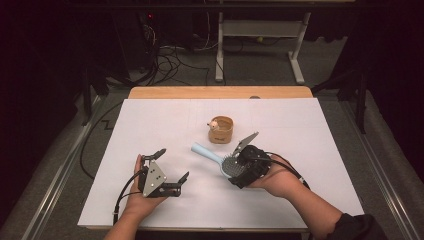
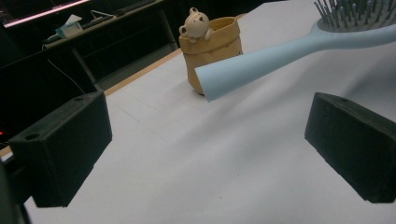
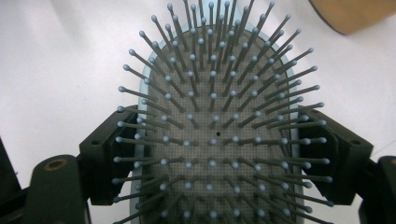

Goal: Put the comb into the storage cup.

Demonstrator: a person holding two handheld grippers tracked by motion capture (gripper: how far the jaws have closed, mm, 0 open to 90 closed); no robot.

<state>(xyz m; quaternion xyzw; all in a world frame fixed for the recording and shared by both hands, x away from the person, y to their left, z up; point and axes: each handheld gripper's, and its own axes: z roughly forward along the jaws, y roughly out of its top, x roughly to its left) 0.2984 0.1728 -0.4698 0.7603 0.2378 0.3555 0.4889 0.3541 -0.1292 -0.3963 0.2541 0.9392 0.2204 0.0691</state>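
Fingers of your right gripper [image 3: 219, 154] clamp the hairbrush [image 3: 215, 140] head; left gripper [image 1: 172, 167] wide (empty). Next, I judge, guide its handle toward the bear cup [image 1: 221, 129] at twelve o'clock.

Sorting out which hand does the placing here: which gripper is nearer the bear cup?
Right. The right gripper, clamped on the hairbrush head, sits just in front of the bear cup; the left gripper hovers open, farther off to its left.

1. One light-blue hairbrush [image 1: 215, 156] was counted on the table.
2. One tan cup [image 1: 221, 130] was counted, with one small bear figure [image 1: 213, 124] on its rim.
3. Two handheld grippers were counted: left gripper [image 1: 173, 164] and right gripper [image 1: 239, 161].
4. One white table sheet [image 1: 150, 125] was counted.
5. Two forearms were seen.
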